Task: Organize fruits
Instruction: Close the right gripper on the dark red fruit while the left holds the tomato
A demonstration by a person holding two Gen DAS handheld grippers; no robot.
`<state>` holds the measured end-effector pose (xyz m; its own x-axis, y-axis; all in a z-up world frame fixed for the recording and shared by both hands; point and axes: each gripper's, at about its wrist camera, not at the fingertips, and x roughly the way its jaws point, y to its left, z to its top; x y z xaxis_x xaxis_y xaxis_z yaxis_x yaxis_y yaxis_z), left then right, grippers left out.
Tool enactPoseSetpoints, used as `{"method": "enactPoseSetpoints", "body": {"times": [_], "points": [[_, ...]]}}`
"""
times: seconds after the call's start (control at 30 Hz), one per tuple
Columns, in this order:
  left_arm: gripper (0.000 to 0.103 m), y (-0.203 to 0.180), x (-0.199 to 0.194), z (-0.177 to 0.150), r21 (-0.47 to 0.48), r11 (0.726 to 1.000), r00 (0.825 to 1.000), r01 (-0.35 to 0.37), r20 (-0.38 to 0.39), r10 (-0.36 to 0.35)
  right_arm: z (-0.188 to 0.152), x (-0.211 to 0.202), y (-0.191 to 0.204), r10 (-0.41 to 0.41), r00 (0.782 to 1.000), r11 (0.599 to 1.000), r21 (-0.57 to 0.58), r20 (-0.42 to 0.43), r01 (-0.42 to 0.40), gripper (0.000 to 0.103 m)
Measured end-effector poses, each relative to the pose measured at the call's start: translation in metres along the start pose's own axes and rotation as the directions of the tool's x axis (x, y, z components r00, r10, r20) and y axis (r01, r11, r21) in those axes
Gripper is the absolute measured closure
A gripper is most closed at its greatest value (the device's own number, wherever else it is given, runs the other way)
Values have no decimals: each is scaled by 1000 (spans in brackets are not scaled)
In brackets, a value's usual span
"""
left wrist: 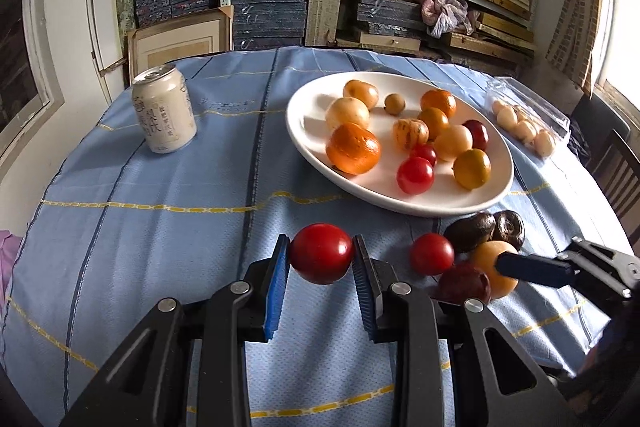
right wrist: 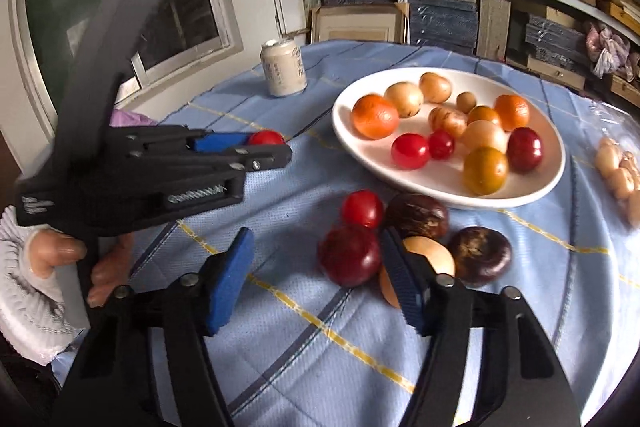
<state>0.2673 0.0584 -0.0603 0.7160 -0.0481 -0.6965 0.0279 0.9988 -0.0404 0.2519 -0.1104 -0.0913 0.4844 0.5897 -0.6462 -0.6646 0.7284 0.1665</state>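
Left wrist view
Left claw (left wrist: 321, 259): clamped on a red cherry tomato (left wrist: 321, 253), held above the counter (left wrist: 160, 227).
White plate (left wrist: 304, 131): beyond, holding mixed fruit.
Can (left wrist: 164, 109): upright, far left.

Right wrist view
Right claw (right wrist: 320, 279): jaws apart, gripping nothing; a dark red plum (right wrist: 349, 255) lies between them on the cloth, and one pad hides part of a tan fruit (right wrist: 430, 253).

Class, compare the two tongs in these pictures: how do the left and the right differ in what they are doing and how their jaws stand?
The left tongs are shut on a red tomato, lifted off the cloth; the right tongs hold nothing. The left jaws press the tomato from both sides; the right jaws stand apart, low beside a dark red fruit and a tan fruit on the blue tablecloth. Both have blue pads and black arms.
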Motion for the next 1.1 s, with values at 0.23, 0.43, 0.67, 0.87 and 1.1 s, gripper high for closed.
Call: {"method": "enactPoseSetpoints", "body": {"times": [0.23, 0.43, 0.67, 0.87, 1.1], "points": [[72, -1, -3, -1, 2, 1000, 1000, 4, 3, -4, 4, 14, -2, -34, 999, 999, -2, -21, 34, 48], [72, -2, 0, -2, 6, 1000, 1000, 7, -8, -7, 4, 20, 1, -63, 997, 997, -42, -46, 61, 48], [72, -4, 4, -3, 15, 1000, 1000, 12, -20, -11, 2, 20, 6, -121, 991, 989, -90, -55, 116, 63], [71, -5, 4, -4, 16, 1000, 1000, 13, -22, -13, 0, 21, 4, -107, 992, 990, -96, -66, 101, 63], [71, -6, 7, -4, 22, 1000, 999, 14, -32, -13, -3, 23, 8, -102, 991, 989, -113, -84, 93, 64]]}}
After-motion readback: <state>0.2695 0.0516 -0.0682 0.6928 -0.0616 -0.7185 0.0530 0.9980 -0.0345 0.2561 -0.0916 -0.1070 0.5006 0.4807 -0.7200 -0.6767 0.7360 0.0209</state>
